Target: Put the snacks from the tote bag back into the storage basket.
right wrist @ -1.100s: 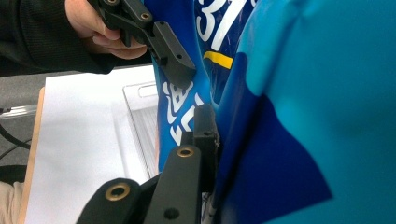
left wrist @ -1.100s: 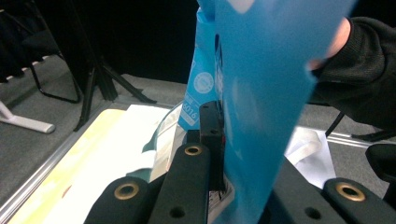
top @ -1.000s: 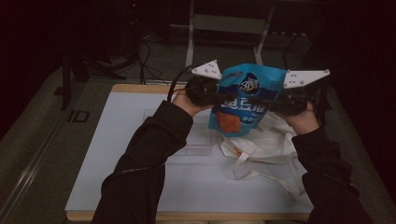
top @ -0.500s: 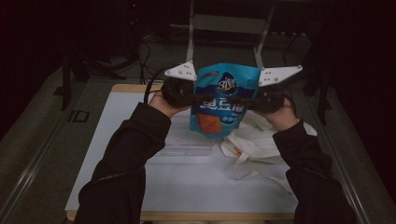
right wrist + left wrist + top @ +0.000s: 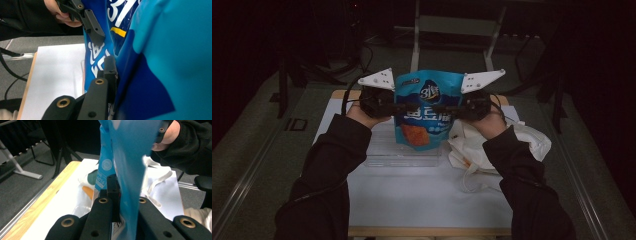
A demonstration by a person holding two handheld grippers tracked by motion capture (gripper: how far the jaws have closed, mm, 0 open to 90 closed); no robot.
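Held up above the desk (image 5: 412, 200): blue snack bag (image 5: 427, 107), pinched at its left edge by the left hand-held gripper (image 5: 404, 107), at its right by the right hand-held gripper (image 5: 443, 108), both clamped on it. Below: clear tray (image 5: 384, 155), white cloth bag (image 5: 522, 140). Beyond: dark room, grey floor (image 5: 257, 150).

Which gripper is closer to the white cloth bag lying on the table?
Right. The right gripper holds the blue snack bag just above the white cloth bag; the left gripper grips the snack bag's far side.
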